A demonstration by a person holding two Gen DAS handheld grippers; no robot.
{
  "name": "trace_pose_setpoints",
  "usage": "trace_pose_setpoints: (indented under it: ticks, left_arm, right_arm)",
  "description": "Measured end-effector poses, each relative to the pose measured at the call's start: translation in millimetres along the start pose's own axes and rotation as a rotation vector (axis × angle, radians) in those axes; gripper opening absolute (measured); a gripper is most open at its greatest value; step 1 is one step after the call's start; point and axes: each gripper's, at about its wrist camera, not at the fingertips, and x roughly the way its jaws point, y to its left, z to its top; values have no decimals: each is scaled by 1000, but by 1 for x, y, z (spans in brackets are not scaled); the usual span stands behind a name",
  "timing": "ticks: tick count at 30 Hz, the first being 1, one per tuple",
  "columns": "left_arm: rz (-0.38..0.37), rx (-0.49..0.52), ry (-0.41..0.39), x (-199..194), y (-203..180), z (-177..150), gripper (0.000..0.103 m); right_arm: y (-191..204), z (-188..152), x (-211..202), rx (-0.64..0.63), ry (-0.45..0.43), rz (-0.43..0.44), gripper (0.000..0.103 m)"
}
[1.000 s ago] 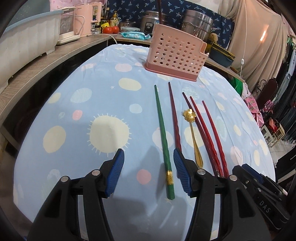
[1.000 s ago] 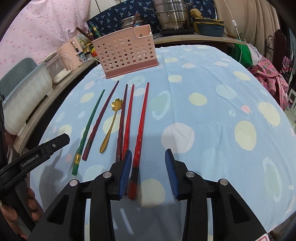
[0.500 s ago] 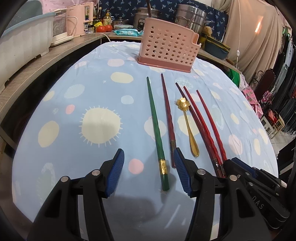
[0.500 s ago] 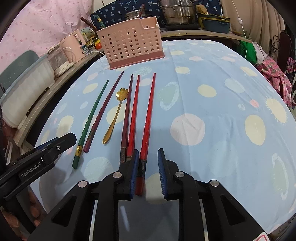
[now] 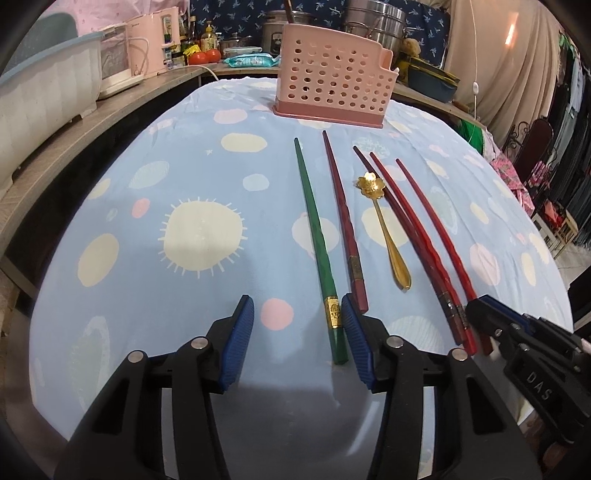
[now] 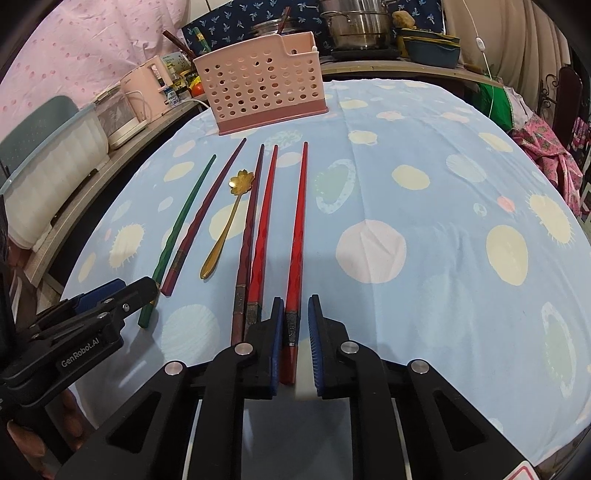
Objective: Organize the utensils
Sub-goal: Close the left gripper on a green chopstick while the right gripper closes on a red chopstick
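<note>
A pink perforated utensil basket [image 5: 334,90] [image 6: 264,90] stands at the table's far side. On the blue cloth lie a green chopstick [image 5: 316,236] [image 6: 177,232], dark red chopsticks [image 5: 343,218] [image 6: 201,218], a gold flower spoon [image 5: 384,225] [image 6: 227,225] and bright red chopsticks [image 5: 432,236] [image 6: 297,236]. My left gripper [image 5: 297,339] is open, with the green chopstick's end just inside its right finger. My right gripper [image 6: 295,339] is nearly closed around the rightmost red chopstick's end, with a gap left on the right side.
A counter at the left carries a white tub [image 5: 40,92] and a pink appliance [image 5: 155,48]. Steel pots [image 6: 354,26] and a blue dish [image 6: 432,51] stand behind the basket. Clothes hang at the right [image 5: 569,147].
My right gripper's jaws have closed in around the rightmost red chopstick's end. My left gripper has shifted so that the green chopstick's end lies between its fingers.
</note>
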Motion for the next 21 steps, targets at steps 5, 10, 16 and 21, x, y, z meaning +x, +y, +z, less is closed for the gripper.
trace_pose_setpoints:
  ticks: [5, 10, 16, 21]
  left_arm:
    - [20, 29, -8, 0, -3, -4, 41]
    - [16, 32, -15, 0, -1, -5, 28]
    - [-11, 21, -10, -1, 3, -5, 12]
    - [-24, 15, -2, -2, 3, -5, 8]
  right_arm:
    - [0, -1, 0, 0, -1, 0, 11]
    - [0, -1, -1, -1, -2, 1, 10]
    - [-1, -2, -1, -1, -3, 2, 8]
    - [-2, -3, -1, -3, -3, 2, 8]
